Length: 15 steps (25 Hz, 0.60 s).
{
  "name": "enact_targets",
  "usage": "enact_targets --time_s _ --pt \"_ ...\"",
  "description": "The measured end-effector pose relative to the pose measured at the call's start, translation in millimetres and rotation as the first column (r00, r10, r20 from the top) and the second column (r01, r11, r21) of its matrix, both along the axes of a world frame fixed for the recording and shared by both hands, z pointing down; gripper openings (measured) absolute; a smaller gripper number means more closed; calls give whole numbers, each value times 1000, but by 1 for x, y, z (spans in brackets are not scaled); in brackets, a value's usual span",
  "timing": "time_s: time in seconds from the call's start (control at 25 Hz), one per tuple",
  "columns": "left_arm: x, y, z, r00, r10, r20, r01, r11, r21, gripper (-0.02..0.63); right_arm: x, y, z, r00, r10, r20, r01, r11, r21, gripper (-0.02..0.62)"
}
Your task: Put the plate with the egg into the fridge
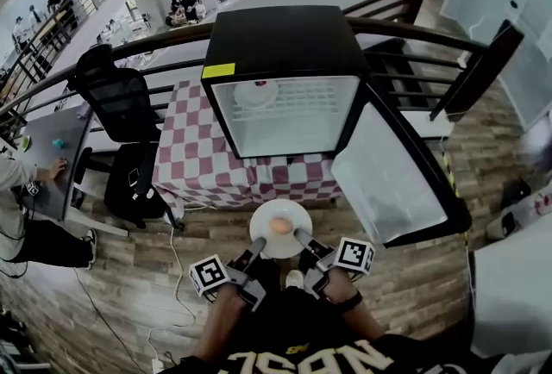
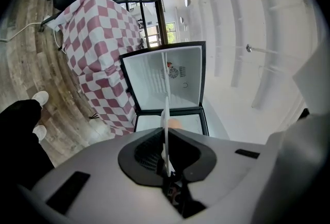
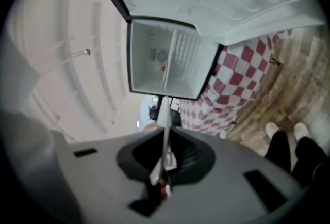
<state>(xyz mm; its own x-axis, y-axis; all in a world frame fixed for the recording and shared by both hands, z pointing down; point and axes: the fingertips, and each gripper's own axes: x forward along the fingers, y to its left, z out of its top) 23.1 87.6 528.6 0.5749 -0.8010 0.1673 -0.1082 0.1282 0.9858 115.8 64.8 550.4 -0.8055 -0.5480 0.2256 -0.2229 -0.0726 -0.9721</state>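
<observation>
A white plate [image 1: 280, 227] with a brown egg [image 1: 280, 226] on it hangs in the air in front of the open fridge [image 1: 285, 79]. My left gripper [image 1: 257, 244] is shut on the plate's near-left rim and my right gripper [image 1: 302, 236] is shut on its near-right rim. In the left gripper view the plate [image 2: 165, 130] shows edge-on between the jaws, with the egg [image 2: 175, 123] just beyond. The right gripper view also has the plate [image 3: 166, 130] edge-on between its jaws. The fridge's white inside holds a wire shelf [image 1: 293, 101] with a small round thing [image 1: 256, 91] on it.
The fridge door [image 1: 392, 174] swings open to the right. The fridge stands on a table with a red-and-white checked cloth [image 1: 185, 152]. A black office chair [image 1: 121, 105] and a desk with a seated person [image 1: 26, 191] are at the left. A dark railing [image 1: 414, 28] runs behind.
</observation>
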Motion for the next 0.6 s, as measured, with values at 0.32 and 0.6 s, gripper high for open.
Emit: enact_targets --time_s 0.32,0.6 --pt "-17 -46 3 998 59 -12 -59 998 4 40 -16 -41 2 999 53 -14 -53 999 -10 37" --pt "-44 -92 15 973 120 199 -133 989 56 32 -41 -83 9 995 57 -87 -55 998 29 37"
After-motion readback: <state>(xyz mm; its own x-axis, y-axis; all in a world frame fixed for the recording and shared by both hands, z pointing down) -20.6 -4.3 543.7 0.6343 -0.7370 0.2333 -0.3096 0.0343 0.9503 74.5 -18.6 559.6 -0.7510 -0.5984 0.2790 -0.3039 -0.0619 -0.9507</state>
